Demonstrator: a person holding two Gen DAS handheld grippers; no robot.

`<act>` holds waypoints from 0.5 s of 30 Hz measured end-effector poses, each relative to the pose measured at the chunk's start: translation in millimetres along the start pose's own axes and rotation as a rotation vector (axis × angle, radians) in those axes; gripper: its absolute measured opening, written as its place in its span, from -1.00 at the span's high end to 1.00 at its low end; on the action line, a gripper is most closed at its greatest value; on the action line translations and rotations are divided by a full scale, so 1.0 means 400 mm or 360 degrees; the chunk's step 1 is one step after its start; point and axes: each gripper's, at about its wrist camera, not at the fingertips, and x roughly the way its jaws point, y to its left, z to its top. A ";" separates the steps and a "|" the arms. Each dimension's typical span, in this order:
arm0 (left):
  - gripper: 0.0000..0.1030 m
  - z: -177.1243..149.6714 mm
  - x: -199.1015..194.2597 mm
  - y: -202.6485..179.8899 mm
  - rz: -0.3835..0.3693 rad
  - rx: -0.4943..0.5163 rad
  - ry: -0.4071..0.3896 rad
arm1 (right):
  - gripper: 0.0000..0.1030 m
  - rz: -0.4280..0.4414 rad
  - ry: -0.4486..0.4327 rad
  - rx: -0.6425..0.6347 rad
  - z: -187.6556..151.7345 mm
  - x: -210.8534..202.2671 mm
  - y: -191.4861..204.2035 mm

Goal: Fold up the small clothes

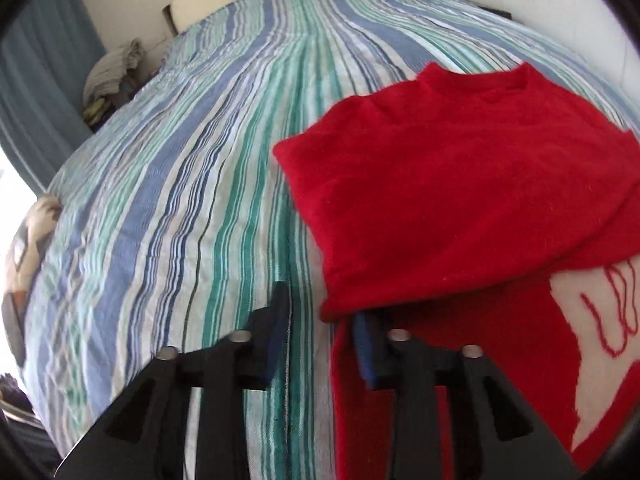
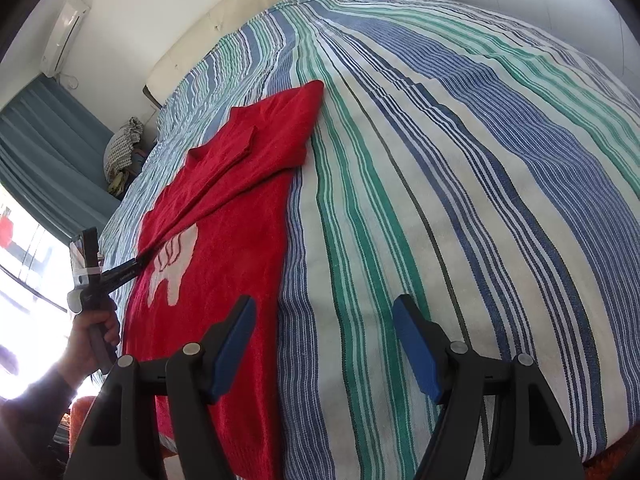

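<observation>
A red sweater (image 2: 224, 216) with a white patch (image 2: 174, 268) on its front lies on the striped bed. One side of it is folded over the body, as the left wrist view (image 1: 460, 200) shows. My left gripper (image 1: 320, 312) stands at the folded flap's edge with its jaws apart; the flap covers its right fingertip. In the right wrist view the left gripper (image 2: 138, 262) reaches onto the sweater from the left. My right gripper (image 2: 324, 320) is open and empty, over the sweater's right edge near the hem.
The striped bedspread (image 2: 460, 200) covers the bed. A cream headboard (image 2: 240, 12) stands at the far end. A heap of clothes (image 2: 122, 144) sits by the blue curtain (image 2: 44, 152) on the left. A bright window is at the near left.
</observation>
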 end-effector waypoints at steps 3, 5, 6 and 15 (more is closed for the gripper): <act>0.80 -0.030 0.000 0.032 -0.0061 -0.0166 -0.0030 | -0.37 -0.0010 0.0000 -0.0012 -0.002 0.000 0.002; 0.81 -0.054 -0.008 0.040 -0.0082 -0.0198 -0.0039 | -0.37 -0.0016 0.0005 -0.0017 -0.002 0.005 0.002; 0.81 -0.064 -0.011 0.047 -0.0103 -0.0224 -0.0041 | -0.37 -0.0017 0.0010 -0.0020 -0.002 0.007 0.002; 0.49 -0.086 -0.056 0.068 -0.0179 -0.0258 0.0037 | -0.40 -0.0011 0.0002 -0.0035 0.005 0.002 0.005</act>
